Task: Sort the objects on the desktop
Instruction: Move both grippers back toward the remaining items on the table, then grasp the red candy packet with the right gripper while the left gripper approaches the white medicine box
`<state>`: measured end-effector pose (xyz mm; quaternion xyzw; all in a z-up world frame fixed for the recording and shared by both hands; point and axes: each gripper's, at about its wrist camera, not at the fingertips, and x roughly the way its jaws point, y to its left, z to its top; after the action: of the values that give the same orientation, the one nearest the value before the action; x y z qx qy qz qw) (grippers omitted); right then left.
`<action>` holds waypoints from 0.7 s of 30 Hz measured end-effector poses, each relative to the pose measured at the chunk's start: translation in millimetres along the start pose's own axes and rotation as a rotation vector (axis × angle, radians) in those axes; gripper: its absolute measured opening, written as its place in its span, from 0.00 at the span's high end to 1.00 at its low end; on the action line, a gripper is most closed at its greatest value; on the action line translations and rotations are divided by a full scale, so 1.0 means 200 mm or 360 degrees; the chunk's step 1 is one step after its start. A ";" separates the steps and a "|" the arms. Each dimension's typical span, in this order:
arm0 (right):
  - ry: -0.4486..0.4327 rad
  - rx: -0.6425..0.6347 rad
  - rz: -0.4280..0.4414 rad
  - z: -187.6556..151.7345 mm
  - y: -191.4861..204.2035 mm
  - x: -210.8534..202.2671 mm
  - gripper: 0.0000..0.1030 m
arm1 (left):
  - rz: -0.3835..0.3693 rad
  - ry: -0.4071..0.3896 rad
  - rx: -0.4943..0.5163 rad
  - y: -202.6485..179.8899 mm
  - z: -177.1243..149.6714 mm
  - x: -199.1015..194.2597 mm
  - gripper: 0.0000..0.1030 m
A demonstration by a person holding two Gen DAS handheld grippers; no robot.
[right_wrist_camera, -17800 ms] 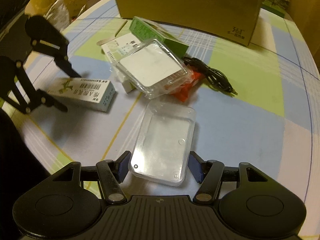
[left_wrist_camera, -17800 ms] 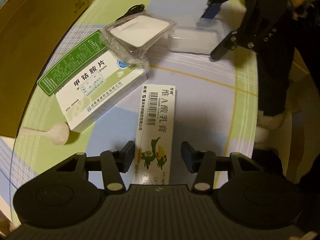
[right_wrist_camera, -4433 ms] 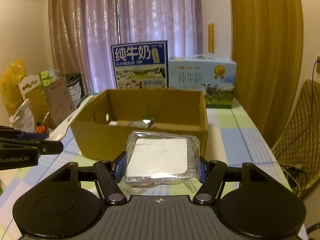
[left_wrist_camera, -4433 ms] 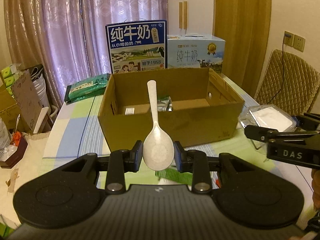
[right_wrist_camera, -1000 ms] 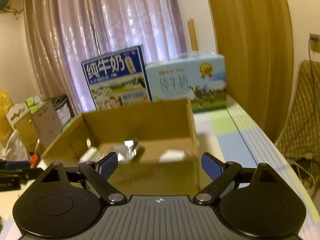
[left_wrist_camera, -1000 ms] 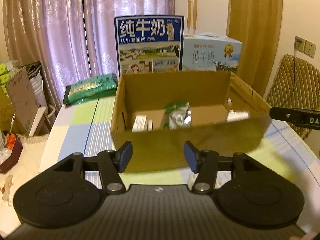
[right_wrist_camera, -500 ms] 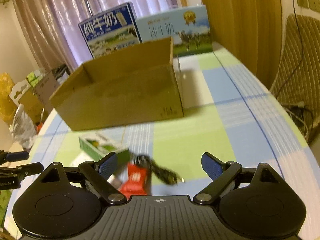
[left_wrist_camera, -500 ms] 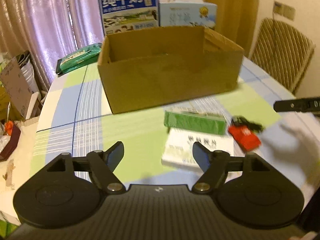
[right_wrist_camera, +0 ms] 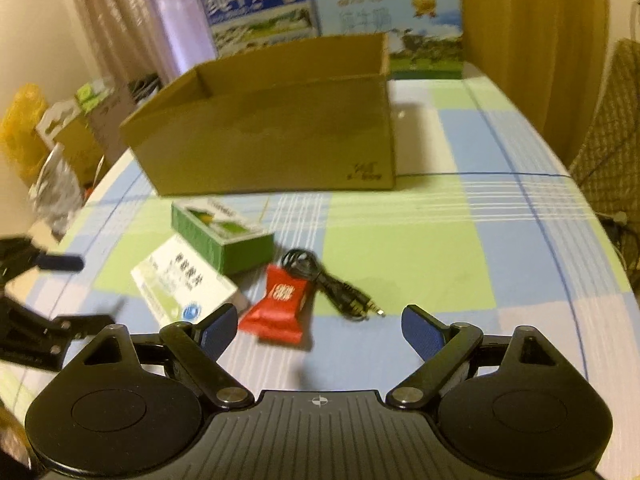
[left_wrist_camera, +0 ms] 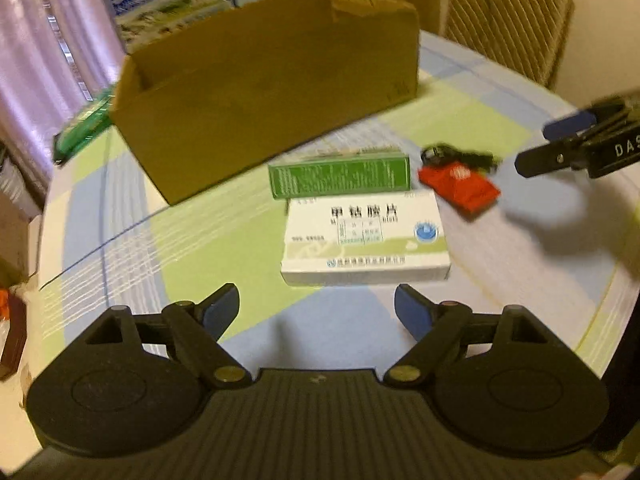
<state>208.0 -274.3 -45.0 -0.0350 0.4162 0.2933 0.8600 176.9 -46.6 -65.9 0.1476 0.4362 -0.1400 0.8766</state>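
My left gripper [left_wrist_camera: 316, 308] is open and empty, hovering just short of a white medicine box [left_wrist_camera: 366, 238]. Behind that box lies a green box [left_wrist_camera: 340, 180], and to its right a red sachet [left_wrist_camera: 460, 190] and a black cable [left_wrist_camera: 460, 156]. My right gripper [right_wrist_camera: 318, 330] is open and empty above the red sachet [right_wrist_camera: 280, 304] and the black cable [right_wrist_camera: 332, 284]. The white box [right_wrist_camera: 182, 284] and green box [right_wrist_camera: 220, 236] lie to its left. The brown cardboard box [left_wrist_camera: 272, 92] [right_wrist_camera: 272, 136] stands behind them all.
Milk cartons [right_wrist_camera: 256, 4] stand behind the cardboard box, by purple curtains. A woven chair [left_wrist_camera: 504, 16] is at the right of the checked tablecloth [right_wrist_camera: 480, 240]. A green packet [left_wrist_camera: 80, 128] lies left of the cardboard box. Clutter sits beyond the table's left edge [right_wrist_camera: 52, 140].
Both grippers have dropped lower and closer to the items on the cloth. The white box now lies just ahead of my left fingers, the sachet and cable ahead of my right.
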 end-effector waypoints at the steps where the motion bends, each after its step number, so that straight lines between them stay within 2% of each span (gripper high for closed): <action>1: 0.0014 -0.0028 0.0007 0.00 0.01 0.01 0.18 | -0.0025 0.0015 0.0015 0.01 0.00 0.02 0.21; 5: 0.0055 -0.0119 0.0056 0.00 0.07 0.06 0.21 | -0.0112 0.0019 0.0171 0.01 0.01 0.07 0.20; 7: 0.0077 -0.0152 0.0062 0.00 0.09 0.10 0.26 | -0.0143 0.0002 0.0215 0.02 0.02 0.09 0.20; 13: 0.0149 -0.0165 0.0075 0.01 0.11 0.18 0.37 | -0.0210 0.0011 0.0181 0.08 0.07 0.17 0.21; 21: 0.0206 -0.0234 0.0067 0.02 0.14 0.28 0.43 | -0.0336 -0.0007 0.0179 0.11 0.06 0.25 0.21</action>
<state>223.3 -224.1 -78.3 -0.1080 0.4488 0.3380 0.8201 222.9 -37.4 -95.9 0.1495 0.4389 -0.2560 0.8482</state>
